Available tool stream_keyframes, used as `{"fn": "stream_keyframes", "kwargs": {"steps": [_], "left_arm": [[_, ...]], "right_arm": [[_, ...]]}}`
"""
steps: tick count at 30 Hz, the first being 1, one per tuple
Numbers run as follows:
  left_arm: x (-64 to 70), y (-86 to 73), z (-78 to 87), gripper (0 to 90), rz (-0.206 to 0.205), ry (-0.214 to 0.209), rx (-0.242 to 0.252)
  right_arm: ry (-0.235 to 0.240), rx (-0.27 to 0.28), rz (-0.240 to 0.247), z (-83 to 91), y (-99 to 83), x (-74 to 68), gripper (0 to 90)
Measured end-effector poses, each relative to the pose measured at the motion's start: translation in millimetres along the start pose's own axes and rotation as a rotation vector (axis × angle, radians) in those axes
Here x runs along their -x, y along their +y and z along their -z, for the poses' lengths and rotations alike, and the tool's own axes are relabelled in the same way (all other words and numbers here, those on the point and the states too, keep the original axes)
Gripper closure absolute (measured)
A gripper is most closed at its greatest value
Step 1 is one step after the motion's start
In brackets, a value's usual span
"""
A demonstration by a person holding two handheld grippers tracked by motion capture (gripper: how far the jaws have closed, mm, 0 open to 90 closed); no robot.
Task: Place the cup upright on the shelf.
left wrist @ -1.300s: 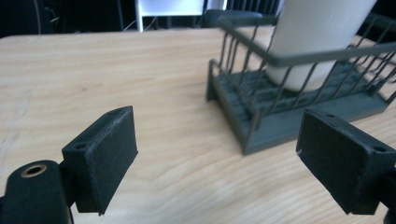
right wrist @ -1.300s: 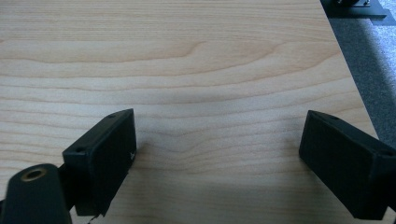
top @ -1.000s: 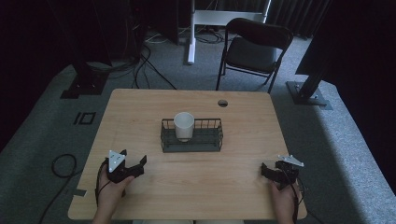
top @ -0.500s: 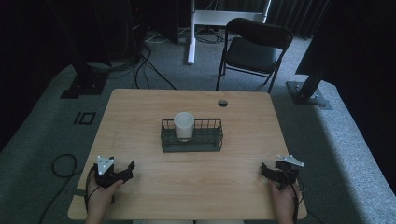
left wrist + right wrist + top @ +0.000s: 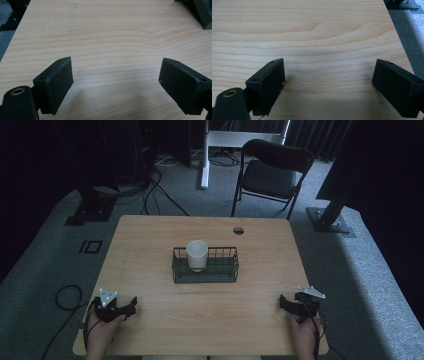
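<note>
Both grippers rest low at the near edge of the table (image 5: pixel 150 235), well apart from each other, so I judge that the work is either at its very start or already finished; nothing is in hand. The left gripper (image 5: pixel 115 82) has its jaws spread wide with only bare wood between them, and the right gripper (image 5: pixel 328 82) is the same, wide open and holding nothing. In the high view the left gripper (image 5: pixel 131 304) sits near the near left corner and the right gripper (image 5: pixel 283 303) near the near right corner. The things nearest to them are the cup (image 5: pixel 197 254) and the basket (image 5: pixel 220 272) in the middle of the table. The cup is white, stands upright with its mouth up, and is inside the basket, in its left part. If the cup should come out, the next move would call for one gripper to travel forward to the middle, come down over the basket's wire wall and close on the cup's rim or side. The wire wall stands around the cup, so a sideways approach is blocked. Beyond the table stand a chair (image 5: pixel 272 170) and cables (image 5: pixel 165 175) on the floor, well away from the work.
</note>
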State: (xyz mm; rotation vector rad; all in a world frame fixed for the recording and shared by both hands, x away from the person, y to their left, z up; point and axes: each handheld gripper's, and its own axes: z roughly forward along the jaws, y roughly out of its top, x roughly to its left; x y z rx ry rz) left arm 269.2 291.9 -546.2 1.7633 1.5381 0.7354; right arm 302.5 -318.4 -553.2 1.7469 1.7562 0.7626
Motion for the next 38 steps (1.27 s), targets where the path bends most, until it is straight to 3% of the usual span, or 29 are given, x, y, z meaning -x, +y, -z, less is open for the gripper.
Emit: {"fn": "stream_keyframes", "kwargs": {"steps": [8,11,14,19,21,38], "left_arm": [[-9.8,-2.2,0.9,10.8,-0.006,0.083,-0.059],[-10.3,-2.1,0.2,10.8,-0.005,0.080,-0.069],[-10.0,-2.9,-1.5,9.7,-0.022,0.065,-0.118],[-11.7,-2.4,-3.7,4.1,0.008,0.031,-0.140],[-11.2,-2.0,-4.5,2.6,0.001,0.031,-0.146],[-10.7,-1.4,-5.6,1.8,0.010,0.040,-0.146]], "right_arm": [[0.000,0.000,0.000,0.0,0.0,0.0,10.6],[0.000,0.000,0.000,0.0,0.0,0.0,10.6],[0.000,0.000,0.000,0.0,0.0,0.0,10.6],[0.000,0.000,0.000,0.0,0.0,0.0,10.6],[0.000,0.000,0.000,0.0,0.0,0.0,10.6],[0.000,0.000,0.000,0.0,0.0,0.0,10.6]]}}
